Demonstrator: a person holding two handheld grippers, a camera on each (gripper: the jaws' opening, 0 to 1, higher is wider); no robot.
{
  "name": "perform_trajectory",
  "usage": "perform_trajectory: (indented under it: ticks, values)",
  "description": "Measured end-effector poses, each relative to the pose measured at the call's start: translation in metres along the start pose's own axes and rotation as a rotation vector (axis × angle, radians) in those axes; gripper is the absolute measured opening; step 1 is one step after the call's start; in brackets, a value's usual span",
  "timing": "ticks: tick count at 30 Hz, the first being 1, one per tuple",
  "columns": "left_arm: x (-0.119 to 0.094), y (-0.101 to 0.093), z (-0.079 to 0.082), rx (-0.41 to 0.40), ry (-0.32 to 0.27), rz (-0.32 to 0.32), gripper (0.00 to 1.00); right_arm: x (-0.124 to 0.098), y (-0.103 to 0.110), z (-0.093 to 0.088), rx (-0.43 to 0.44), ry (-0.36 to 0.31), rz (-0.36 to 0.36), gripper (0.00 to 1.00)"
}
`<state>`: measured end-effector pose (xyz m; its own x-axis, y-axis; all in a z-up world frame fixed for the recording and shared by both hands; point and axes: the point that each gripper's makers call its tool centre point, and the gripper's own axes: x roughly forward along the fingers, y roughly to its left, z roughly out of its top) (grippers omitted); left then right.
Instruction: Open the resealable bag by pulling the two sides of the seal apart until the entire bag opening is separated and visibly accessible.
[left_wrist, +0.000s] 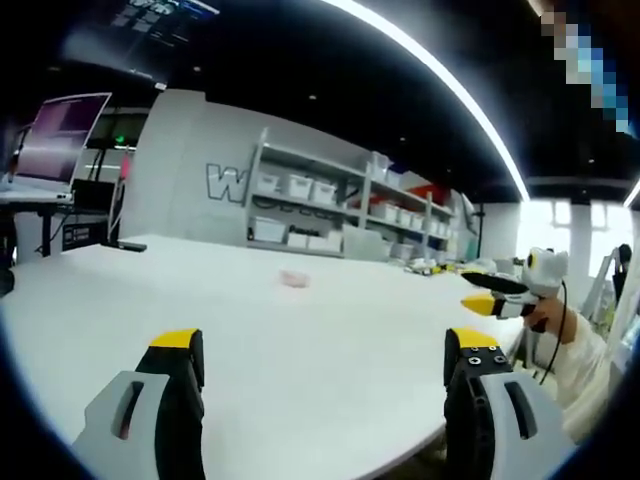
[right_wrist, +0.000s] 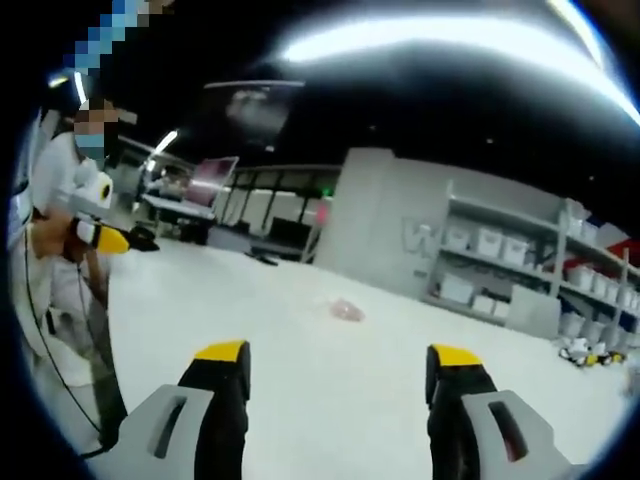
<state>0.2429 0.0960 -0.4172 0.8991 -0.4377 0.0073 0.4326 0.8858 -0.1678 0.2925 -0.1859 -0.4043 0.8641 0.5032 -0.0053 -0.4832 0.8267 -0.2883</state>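
Both of my grippers have their yellow-tipped grey jaws spread wide with nothing between them: the left gripper (left_wrist: 325, 365) hangs over the near part of the broad white table (left_wrist: 330, 390), and the right gripper (right_wrist: 338, 375) hangs over the same white surface, neither touching it. My small, pale pink, see-through resealable bag (left_wrist: 294, 279) lies flat on the table, well ahead of the left jaws and toward the far edge; in the right gripper view the same bag (right_wrist: 346, 310) rests ahead of the jaws, about midway across the tabletop, well apart from them. I cannot tell from this far off whether its seal is closed or parted. At the right edge of the table in the left gripper view another yellow-tipped gripper (left_wrist: 492, 297) is held by a person in white (left_wrist: 580, 355); in the right gripper view a similar gripper (right_wrist: 118, 240) is held by a person in white (right_wrist: 58, 185) at the table's left side. Behind the far edge stand grey shelves with white bins (left_wrist: 330, 205).
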Motion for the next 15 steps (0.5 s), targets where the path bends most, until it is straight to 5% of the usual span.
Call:
perform_trajectory:
  ticks: [15]
  values:
    - [-0.0006, 0.0015, -0.0001, 0.008, -0.001, 0.007, 0.98, -0.0042, -0.0022, -0.0043, 0.014, 0.005, -0.004, 0.69]
